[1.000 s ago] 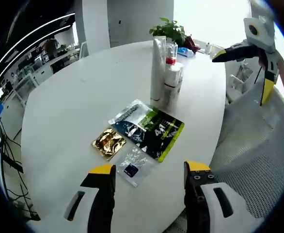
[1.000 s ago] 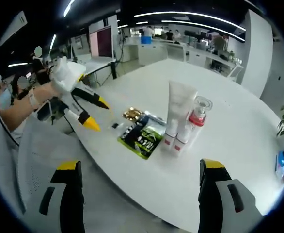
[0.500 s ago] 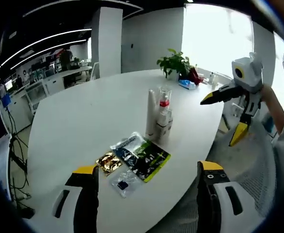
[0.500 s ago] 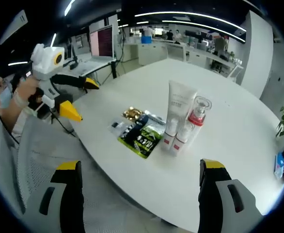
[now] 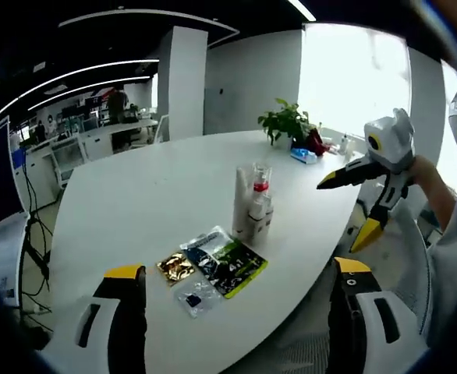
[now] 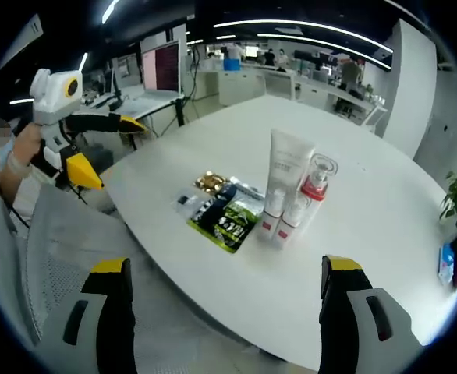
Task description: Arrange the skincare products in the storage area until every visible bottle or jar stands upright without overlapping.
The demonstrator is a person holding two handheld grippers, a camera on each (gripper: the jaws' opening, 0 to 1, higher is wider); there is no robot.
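Both tongs hang off the table edge with jaws spread wide and nothing between them: the left gripper (image 5: 236,292) (image 6: 96,144) over the near rim of the white round table (image 5: 158,187) (image 6: 384,226), the right gripper (image 6: 221,288) (image 5: 353,206) beyond the opposite rim. Near the table's middle the skincare items stand upright in a tight cluster: a tall white tube (image 6: 286,175) (image 5: 242,204), a clear red-capped bottle (image 6: 317,181) (image 5: 260,183) and two small white bottles (image 6: 284,220) touching it. Just beside them lie flat sachets (image 6: 228,216) (image 5: 227,265), a gold packet (image 5: 175,266) (image 6: 211,182) and a small clear pouch (image 5: 195,297), partly overlapping
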